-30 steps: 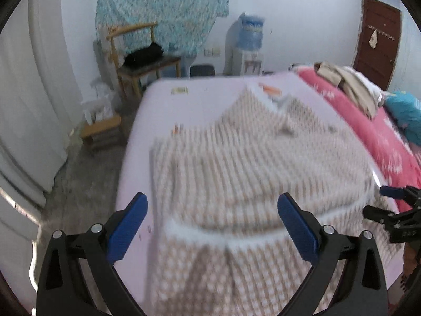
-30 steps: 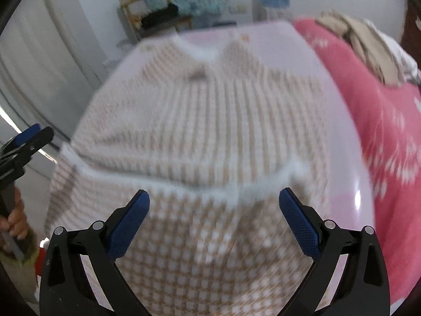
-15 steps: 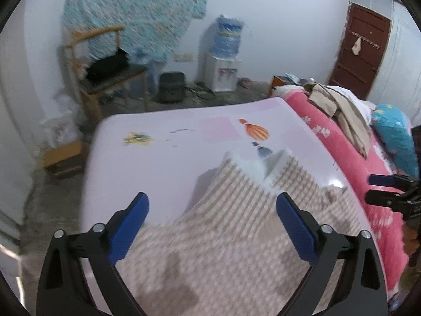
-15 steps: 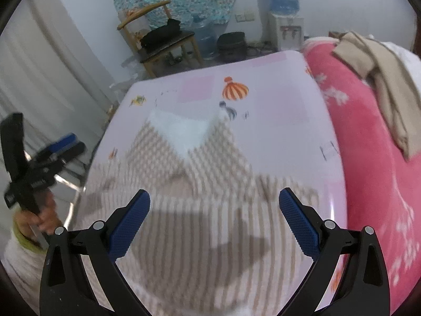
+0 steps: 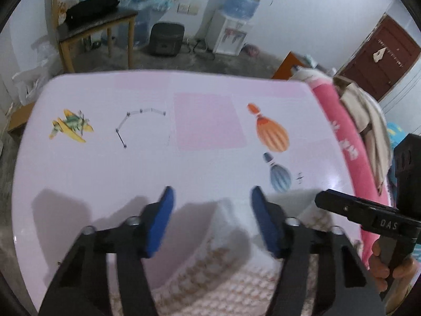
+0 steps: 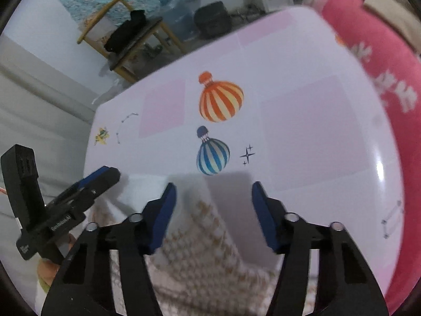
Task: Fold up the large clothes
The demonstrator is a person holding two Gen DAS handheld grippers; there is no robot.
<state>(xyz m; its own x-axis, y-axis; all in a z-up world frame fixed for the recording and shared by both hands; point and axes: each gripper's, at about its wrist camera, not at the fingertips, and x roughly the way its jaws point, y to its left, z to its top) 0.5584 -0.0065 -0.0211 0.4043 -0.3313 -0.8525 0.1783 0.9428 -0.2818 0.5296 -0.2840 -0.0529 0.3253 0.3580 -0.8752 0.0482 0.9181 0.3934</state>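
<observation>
A beige-and-white knitted sweater [image 5: 223, 271] lies on a pale pink printed table sheet [image 5: 147, 168], its white collar end toward the far side. My left gripper [image 5: 210, 200] is open and empty, its blue pads either side of the sweater's upper left corner. My right gripper [image 6: 211, 197] is open and empty over the sweater [image 6: 200, 239] near its upper right corner. In the left wrist view the right gripper [image 5: 350, 205] shows at the right. In the right wrist view the left gripper [image 6: 97, 181] shows at the left.
A pink blanket [image 6: 379, 60] with piled clothes [image 5: 368, 121] lies along the right side. Beyond the table's far edge stand a wooden chair [image 5: 86, 23] with a black bag, a water dispenser [image 5: 236, 21] and a dark box [image 5: 165, 38]. A brown door [image 5: 381, 55] is at the far right.
Both grippers have moved forward and down along the sweater to its collar end. The jaws have narrowed but remain open. The printed sheet beyond the sweater now fills both views.
</observation>
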